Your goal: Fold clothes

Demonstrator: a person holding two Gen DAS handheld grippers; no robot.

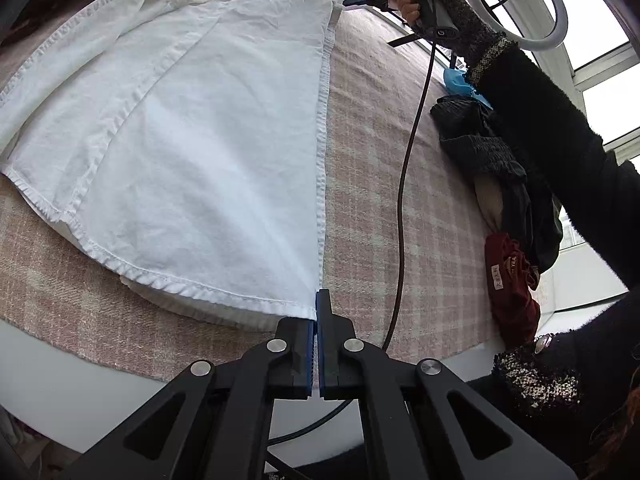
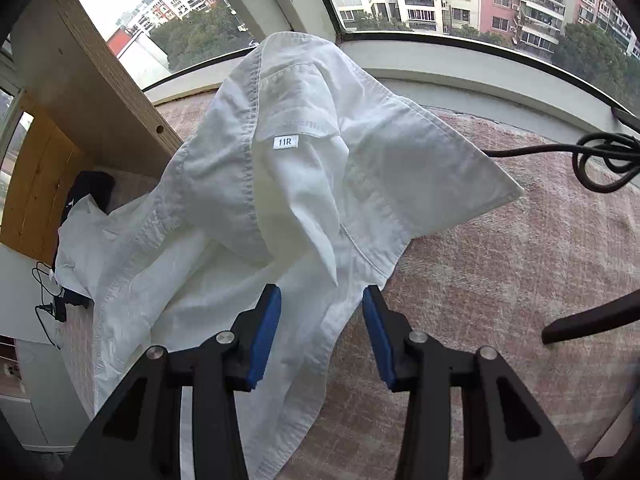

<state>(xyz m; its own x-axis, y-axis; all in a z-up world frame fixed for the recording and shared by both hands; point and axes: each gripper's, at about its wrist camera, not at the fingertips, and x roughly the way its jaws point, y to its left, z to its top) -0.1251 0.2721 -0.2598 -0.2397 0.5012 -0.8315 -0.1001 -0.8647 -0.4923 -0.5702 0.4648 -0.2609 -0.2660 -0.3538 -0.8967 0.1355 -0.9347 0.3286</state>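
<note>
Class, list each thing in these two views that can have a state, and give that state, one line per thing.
white shirt: spread on the plaid cloth, collar end bunched
left gripper: fingers closed on the shirt's hem corner
right gripper: fingers open, holding nothing, near the collar
dark clothes: heaped unfolded at the table's edge
black cable: coiled on the cloth

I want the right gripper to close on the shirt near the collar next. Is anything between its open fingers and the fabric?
Nothing visible does. The right gripper is open, and the white shirt lies directly ahead, its fabric already reaching between the fingers. The black cable lies off to the side.
</note>
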